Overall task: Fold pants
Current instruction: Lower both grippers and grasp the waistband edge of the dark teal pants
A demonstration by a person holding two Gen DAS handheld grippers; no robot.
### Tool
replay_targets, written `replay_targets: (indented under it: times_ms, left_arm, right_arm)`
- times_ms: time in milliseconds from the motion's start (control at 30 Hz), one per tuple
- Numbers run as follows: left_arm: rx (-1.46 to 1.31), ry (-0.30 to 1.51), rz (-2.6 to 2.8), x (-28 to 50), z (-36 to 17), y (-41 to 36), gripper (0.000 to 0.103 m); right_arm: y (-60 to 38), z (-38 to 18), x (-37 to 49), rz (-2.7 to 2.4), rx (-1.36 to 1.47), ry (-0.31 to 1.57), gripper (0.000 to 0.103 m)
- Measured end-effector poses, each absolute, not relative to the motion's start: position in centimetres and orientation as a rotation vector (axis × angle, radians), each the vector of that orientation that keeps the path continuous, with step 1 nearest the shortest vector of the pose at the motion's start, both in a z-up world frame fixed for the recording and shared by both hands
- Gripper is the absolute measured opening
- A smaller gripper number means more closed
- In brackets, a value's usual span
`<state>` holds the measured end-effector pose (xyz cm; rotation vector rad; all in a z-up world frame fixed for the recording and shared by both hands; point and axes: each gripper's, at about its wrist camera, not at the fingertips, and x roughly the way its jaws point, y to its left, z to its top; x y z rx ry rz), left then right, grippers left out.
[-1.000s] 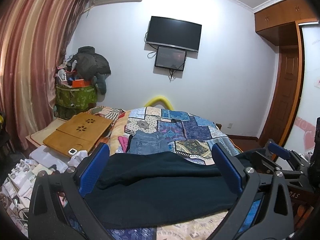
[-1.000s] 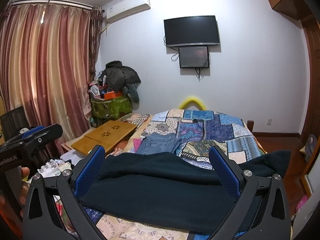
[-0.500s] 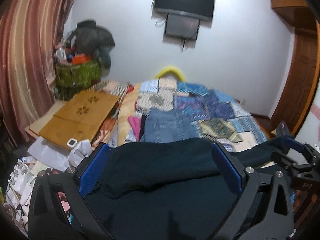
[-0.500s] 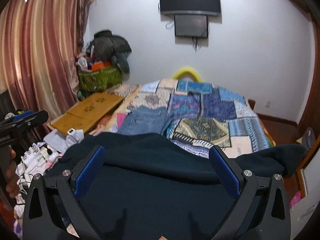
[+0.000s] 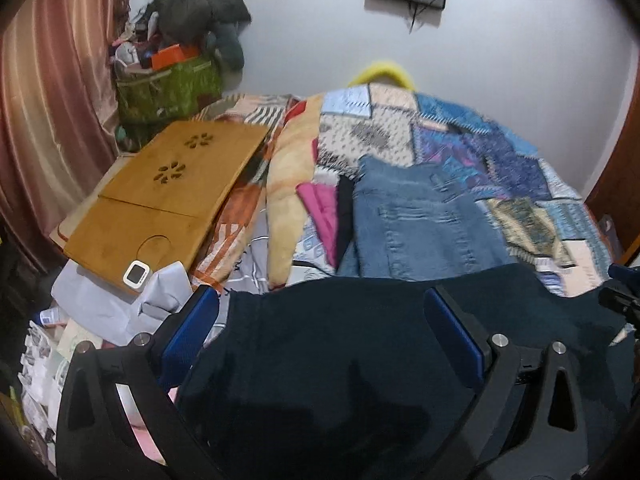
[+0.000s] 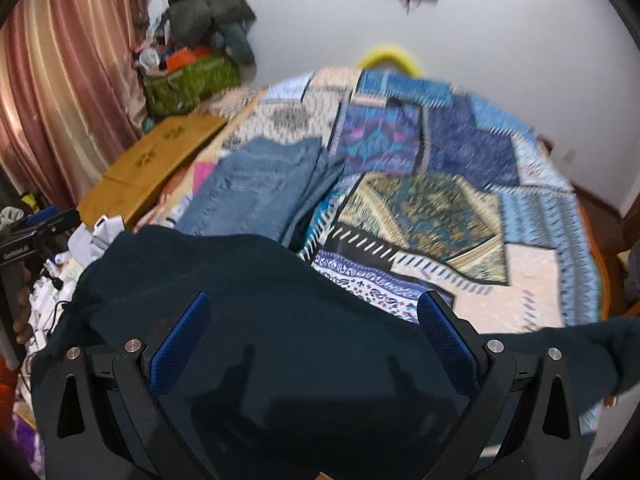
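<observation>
Dark navy pants [image 5: 340, 360] lie spread across the near end of the bed and fill the bottom of both views; in the right wrist view they [image 6: 280, 340] also stretch off to the right. My left gripper [image 5: 320, 320] is open, its blue-padded fingers wide apart just above the cloth. My right gripper [image 6: 314, 316] is open too, its fingers spread over the pants. Neither holds the fabric. The cloth under the gripper bodies is hidden.
Folded blue jeans [image 5: 416, 220] and a pink garment [image 5: 320, 204] lie on the patchwork quilt [image 6: 440, 184] beyond the pants. A wooden lap desk [image 5: 168, 192] sits at the bed's left, with clutter below. A green bin [image 5: 168, 88] stands by the curtain.
Both grippers have tilted down and moved in over the pants; the wall and TV have slid up out of view and the dark cloth fills more of each frame.
</observation>
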<state>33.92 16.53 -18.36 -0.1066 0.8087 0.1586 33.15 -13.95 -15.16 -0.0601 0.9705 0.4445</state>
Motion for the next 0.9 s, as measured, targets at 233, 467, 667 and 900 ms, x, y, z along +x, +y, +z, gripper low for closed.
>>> replay_targets:
  times_ms: [233,467,667,900]
  left_arm:
    - [-0.024,0.933,0.188,37.7,-23.4,19.3,0.103]
    - [-0.111,1.156,0.088,40.2,-29.2,21.8,0.082]
    - [-0.157,1.214,0.036,40.9,-31.0,21.8,0.074]
    - [-0.242,1.224,0.014,40.7,-30.4,21.7,0.018]
  right_arm:
    - [-13.2,-18.5,36.1,0.553,-0.121,1.124,0.087]
    - [-12.4,-21.2,38.3,0.688,-0.125,1.225,0.077]
    - [-11.4,-22.3,39.1,0.735,-0.101,1.263,0.075]
    - [-11.5,-22.7,38.5,0.769,-0.044,1.274,0.05]
